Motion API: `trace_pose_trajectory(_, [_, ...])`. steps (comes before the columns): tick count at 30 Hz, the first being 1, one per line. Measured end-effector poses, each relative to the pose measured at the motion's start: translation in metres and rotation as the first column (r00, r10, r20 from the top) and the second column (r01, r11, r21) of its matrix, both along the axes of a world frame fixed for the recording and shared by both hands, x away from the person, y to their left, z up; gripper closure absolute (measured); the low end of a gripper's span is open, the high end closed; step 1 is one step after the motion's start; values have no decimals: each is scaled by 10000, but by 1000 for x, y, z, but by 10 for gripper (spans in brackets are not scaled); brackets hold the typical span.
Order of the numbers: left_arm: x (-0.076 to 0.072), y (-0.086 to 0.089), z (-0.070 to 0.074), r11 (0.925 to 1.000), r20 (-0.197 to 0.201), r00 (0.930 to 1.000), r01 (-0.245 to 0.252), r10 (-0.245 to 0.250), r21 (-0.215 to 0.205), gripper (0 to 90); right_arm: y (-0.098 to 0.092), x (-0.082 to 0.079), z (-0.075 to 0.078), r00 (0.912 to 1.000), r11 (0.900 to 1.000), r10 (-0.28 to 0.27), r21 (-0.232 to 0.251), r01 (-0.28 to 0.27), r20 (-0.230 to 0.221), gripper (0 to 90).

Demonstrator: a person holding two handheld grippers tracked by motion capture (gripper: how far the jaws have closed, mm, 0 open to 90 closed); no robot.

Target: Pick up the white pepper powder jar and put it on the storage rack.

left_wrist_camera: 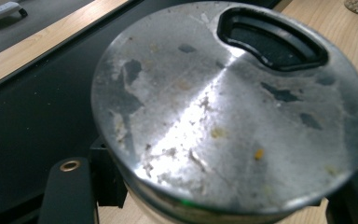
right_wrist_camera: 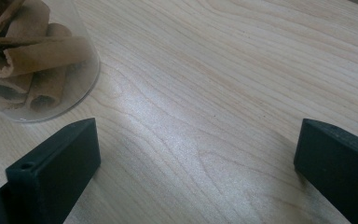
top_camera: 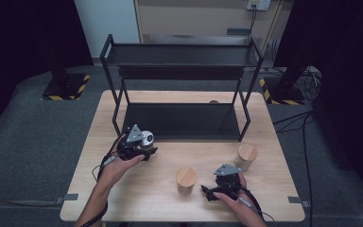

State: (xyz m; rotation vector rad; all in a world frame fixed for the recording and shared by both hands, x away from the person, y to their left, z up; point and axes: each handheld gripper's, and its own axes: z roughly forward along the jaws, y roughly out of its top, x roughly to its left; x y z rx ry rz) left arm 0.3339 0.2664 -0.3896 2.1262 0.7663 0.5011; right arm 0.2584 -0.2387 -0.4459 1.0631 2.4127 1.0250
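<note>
Nearest, on the right: right gripper (top_camera: 208,194) lying low on the counter (top_camera: 137,203), spread wide, pinching nothing. Just beside it, apart from the jaws: cinnamon jar (top_camera: 186,180) with wooden lid, upright; rolled bark seen through the glass (right_wrist_camera: 32,60) in the right gripper view.

A little farther, on the left: left gripper (top_camera: 144,149) pressed on the sides of the steel-lid jar (top_camera: 147,138), held at the front edge of the lower tier of the shelf (top_camera: 179,120). Cannot tell whether lifted or resting on the counter. Scratched lid with a dark oval opening (left_wrist_camera: 228,107) close before the camera in the left gripper view.

To the right, near the shelf foot: third jar (top_camera: 246,157), wooden lid, untouched.

Judged from this: probably moving the jars onto the shelf, and early in the work. Nothing set on either tier yet; first jar in hand and almost at the lower tier; two more left to bring, the cinnamon one likely next for the free gripper.

Counter of pale wood, clean, matte. Around it grey carpet floor (top_camera: 38,137). Behind, two black stands (top_camera: 64,80) with yellow-black tape at the base, cables at the right, a wall socket (top_camera: 258,4) at the far end. Dark at both sides of the room.
</note>
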Motion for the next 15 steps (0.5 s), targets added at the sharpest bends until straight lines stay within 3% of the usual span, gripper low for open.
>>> trace_pose_trajectory(15, [15, -6, 5, 9998, 18, 9998, -193, 193, -9, 290, 0, -1, 0, 10000, 10000, 9, -5, -8, 22, 5])
